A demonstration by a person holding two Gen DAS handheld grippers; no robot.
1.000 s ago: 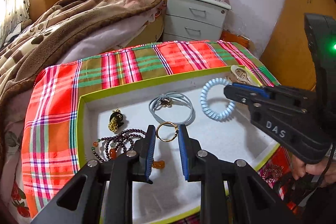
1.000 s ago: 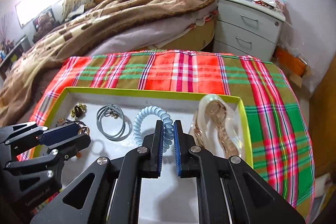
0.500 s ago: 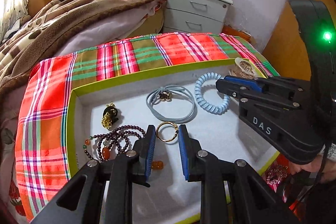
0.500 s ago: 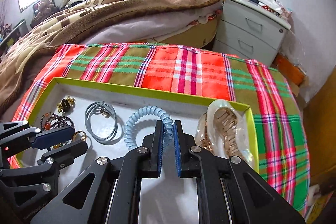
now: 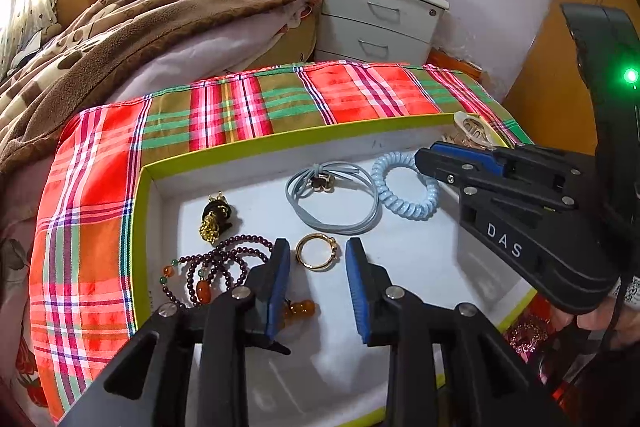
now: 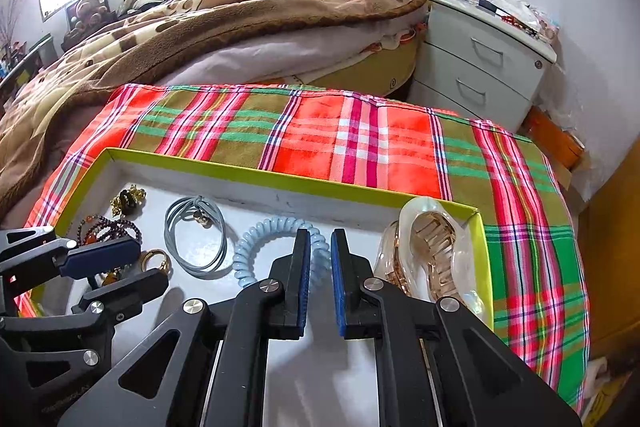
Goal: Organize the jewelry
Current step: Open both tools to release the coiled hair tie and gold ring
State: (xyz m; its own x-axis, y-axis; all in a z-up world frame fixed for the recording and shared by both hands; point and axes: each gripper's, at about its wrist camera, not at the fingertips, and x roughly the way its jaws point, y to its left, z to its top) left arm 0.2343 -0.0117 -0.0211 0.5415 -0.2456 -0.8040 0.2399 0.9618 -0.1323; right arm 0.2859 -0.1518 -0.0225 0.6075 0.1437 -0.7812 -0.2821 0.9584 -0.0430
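A white tray with a lime-green rim (image 5: 280, 143) holds the jewelry. A gold ring (image 5: 317, 255) lies flat on its floor between the tips of my left gripper (image 5: 317, 245). Those jaws are opening and the pads stand clear of the ring. My right gripper (image 6: 320, 239) straddles the near rim of a pale blue coil band (image 6: 260, 243); its jaws are opening slightly. In the left wrist view, the right gripper (image 5: 430, 157) covers the coil band's (image 5: 400, 187) right edge. A grey hair tie (image 5: 332, 199) lies between ring and coil.
A dark bead bracelet (image 5: 216, 267) and a gold-and-black charm (image 5: 214, 219) lie at the tray's left. A rose-gold watch on a clear holder (image 6: 432, 251) fills the right end. The tray rests on plaid cloth (image 6: 360, 135). Beyond are a bed (image 6: 240, 11) and a nightstand (image 6: 480, 55).
The left jaws have spread wider around the gold ring, which stays on the tray floor. The right jaws have parted a little at the blue coil. Neither hand has shifted much.
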